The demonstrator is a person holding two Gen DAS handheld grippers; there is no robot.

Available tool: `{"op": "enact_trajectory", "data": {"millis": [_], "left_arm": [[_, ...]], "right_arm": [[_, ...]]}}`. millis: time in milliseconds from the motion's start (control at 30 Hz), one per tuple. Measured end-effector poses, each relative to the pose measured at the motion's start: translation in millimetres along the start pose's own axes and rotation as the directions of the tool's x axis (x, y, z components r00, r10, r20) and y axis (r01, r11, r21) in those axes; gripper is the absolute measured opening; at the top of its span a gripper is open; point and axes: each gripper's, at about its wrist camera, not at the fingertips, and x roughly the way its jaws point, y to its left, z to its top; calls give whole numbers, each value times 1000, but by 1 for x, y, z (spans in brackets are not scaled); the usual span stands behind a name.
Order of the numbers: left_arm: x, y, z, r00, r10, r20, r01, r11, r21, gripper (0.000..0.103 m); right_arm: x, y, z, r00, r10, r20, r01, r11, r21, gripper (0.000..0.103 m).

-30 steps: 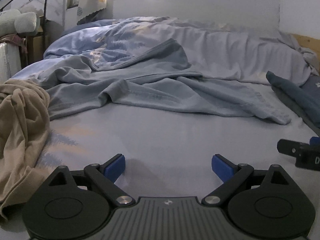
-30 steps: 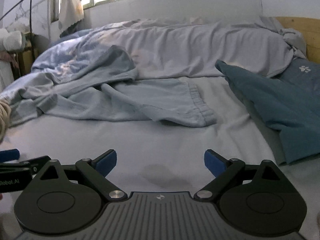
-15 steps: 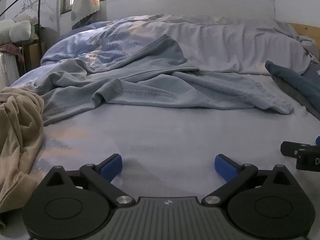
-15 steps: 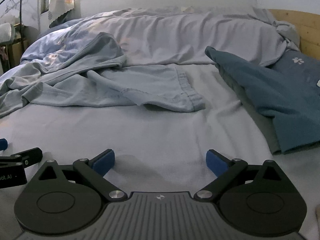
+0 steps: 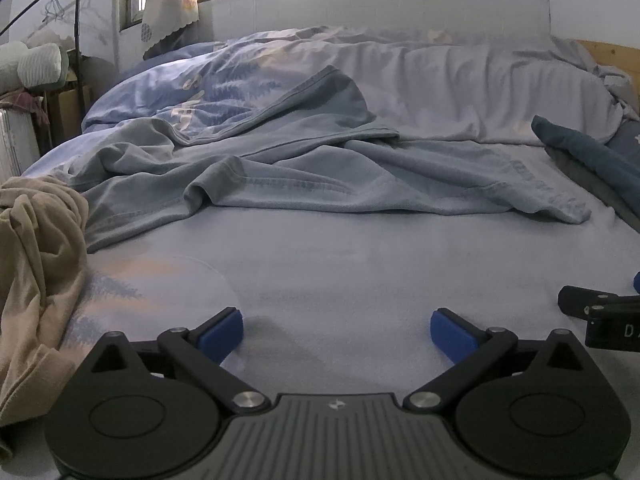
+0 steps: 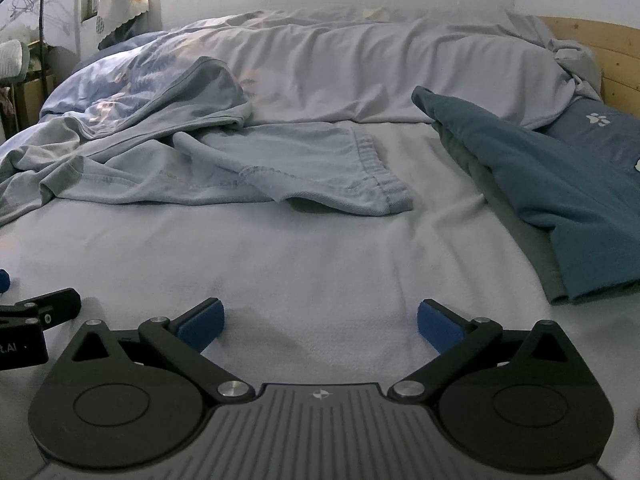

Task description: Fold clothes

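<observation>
A crumpled light blue garment (image 5: pixel 320 176) lies spread across the middle of the bed; in the right wrist view (image 6: pixel 248 160) its hemmed edge lies nearest me. My left gripper (image 5: pixel 336 330) is open and empty, low over the bare sheet, short of the garment. My right gripper (image 6: pixel 318 320) is open and empty, also over the sheet, short of the hem. Each gripper shows at the edge of the other's view.
A tan garment (image 5: pixel 36 276) is heaped at the left. Folded dark teal clothes (image 6: pixel 552 200) are stacked at the right. A bunched duvet (image 5: pixel 420 72) lies along the back by the wall. A wooden headboard (image 6: pixel 600 56) is at the far right.
Both grippers have dropped and moved a little forward toward the light blue garment. Both stayed open.
</observation>
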Motion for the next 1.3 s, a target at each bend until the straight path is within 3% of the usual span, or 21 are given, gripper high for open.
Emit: {"op": "enact_trajectory", "data": {"millis": [1300], "left_arm": [[0, -1, -2, 1000, 4, 8, -3, 1000, -5, 103]], "right_arm": [[2, -2, -1, 1000, -4, 2, 4, 1000, -9, 103]]}}
